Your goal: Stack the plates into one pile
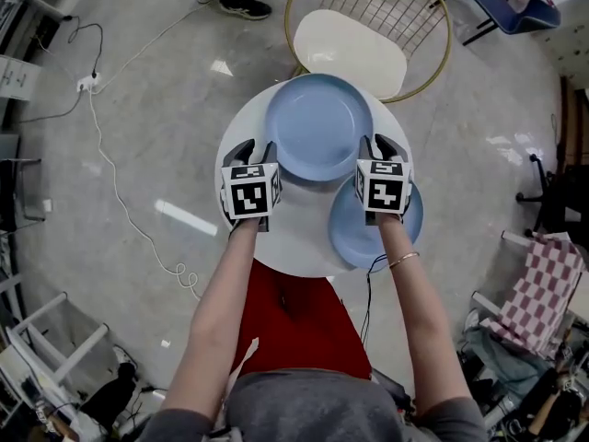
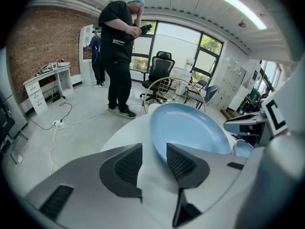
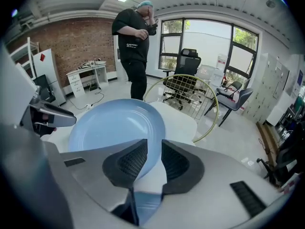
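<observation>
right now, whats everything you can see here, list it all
table: one, white, round, centre
far plate: one, light blue, far side of table
near plate: one, light blue, table's near right edge
chair: one, cream seat, gold wire back, beyond table
cable: one, white, floor at left
standing person: one, dark clothes, beyond table
checked cloth: one, pink and white, far right
red fabric: one, below table's near edge
left gripper: one, grey, far plate's left rim, jaws open
right gripper: one, grey, far plate's right rim, narrow gap, grip unclear
forearms: two, bare
</observation>
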